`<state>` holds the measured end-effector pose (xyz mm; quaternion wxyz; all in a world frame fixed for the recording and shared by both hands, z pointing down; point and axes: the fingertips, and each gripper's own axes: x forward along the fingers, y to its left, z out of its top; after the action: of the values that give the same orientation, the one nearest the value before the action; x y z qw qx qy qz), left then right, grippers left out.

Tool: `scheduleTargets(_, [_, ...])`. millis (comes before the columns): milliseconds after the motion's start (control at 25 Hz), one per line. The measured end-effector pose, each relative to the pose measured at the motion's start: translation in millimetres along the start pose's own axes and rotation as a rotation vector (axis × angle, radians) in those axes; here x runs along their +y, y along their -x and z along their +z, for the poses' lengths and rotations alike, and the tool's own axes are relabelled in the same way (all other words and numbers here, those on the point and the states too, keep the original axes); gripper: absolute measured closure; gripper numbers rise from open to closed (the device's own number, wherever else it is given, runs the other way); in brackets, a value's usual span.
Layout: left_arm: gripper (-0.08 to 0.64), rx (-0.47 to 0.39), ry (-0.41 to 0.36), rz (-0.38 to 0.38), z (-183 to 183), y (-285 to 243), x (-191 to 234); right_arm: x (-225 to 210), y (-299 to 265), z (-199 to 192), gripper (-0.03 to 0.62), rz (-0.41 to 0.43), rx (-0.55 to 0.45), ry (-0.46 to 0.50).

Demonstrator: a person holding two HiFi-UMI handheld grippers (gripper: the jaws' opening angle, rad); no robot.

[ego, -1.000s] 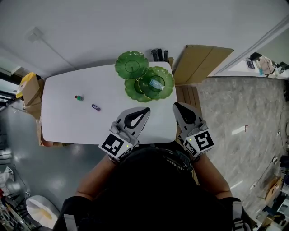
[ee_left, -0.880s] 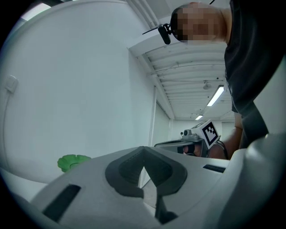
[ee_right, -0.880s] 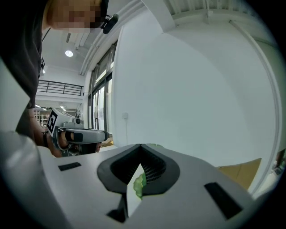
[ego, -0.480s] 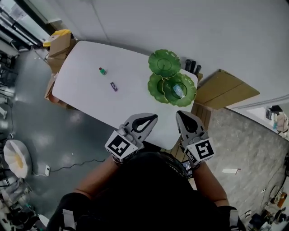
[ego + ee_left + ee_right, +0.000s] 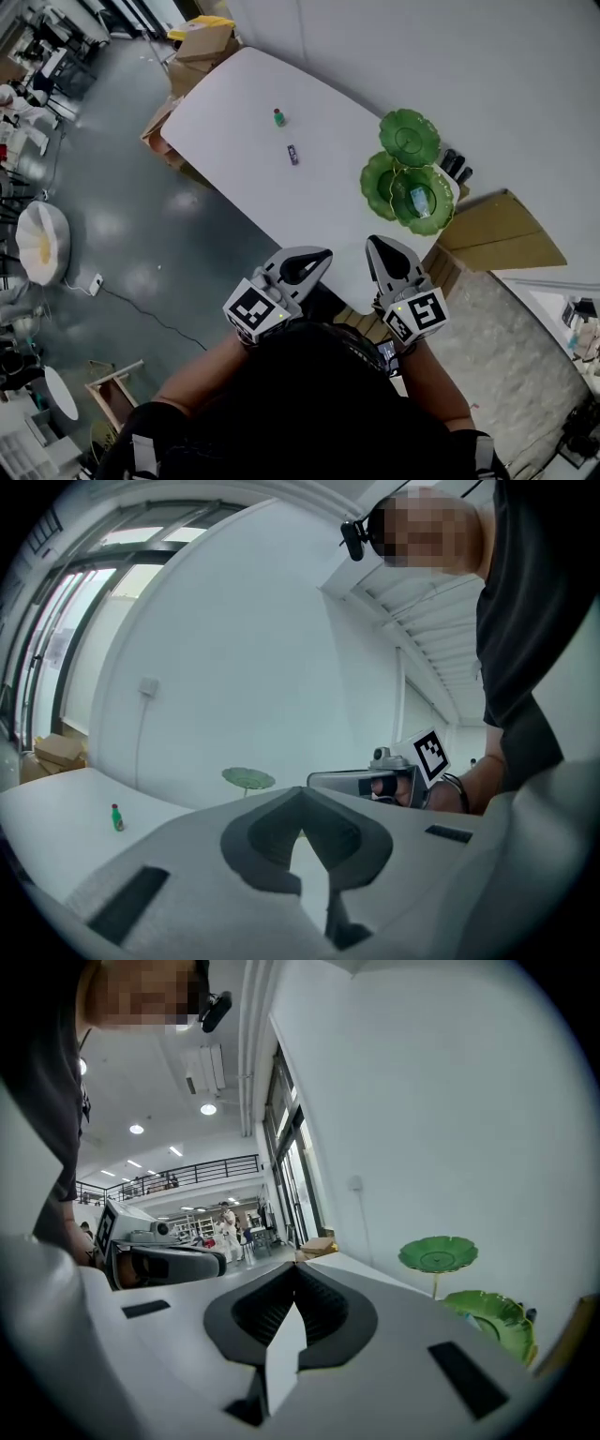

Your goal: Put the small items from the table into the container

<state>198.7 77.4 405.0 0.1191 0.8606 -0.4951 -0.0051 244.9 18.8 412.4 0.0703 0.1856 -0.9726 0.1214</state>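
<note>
Left gripper and right gripper closed, empty, at tabletop edge, purple item only in head view, clear packet in green dish

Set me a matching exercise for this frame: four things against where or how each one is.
Things:
1. green bottle
2. small purple item
3. pale blue item
4. right gripper

Place or state:
a. inside a green dish
b. jaws shut, nothing between them
c. upright on the table, farthest from the dishes
d. lying on the table, nearer the dishes than the bottle

Pairs: 1-c, 2-d, 3-a, 4-b
</note>
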Motion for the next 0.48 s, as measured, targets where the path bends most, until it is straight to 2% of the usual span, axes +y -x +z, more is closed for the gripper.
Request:
scheduleTargets(280, [0.554, -0.05, 0.041, 0.122, 18, 62, 39, 53, -52, 12, 0.575, 0.094, 0.02, 0.054])
scheduleTargets(480, [0.554, -0.08, 0.035, 0.139, 24, 120, 83, 103, -107, 15, 0.575, 0.105, 0.037, 0.089])
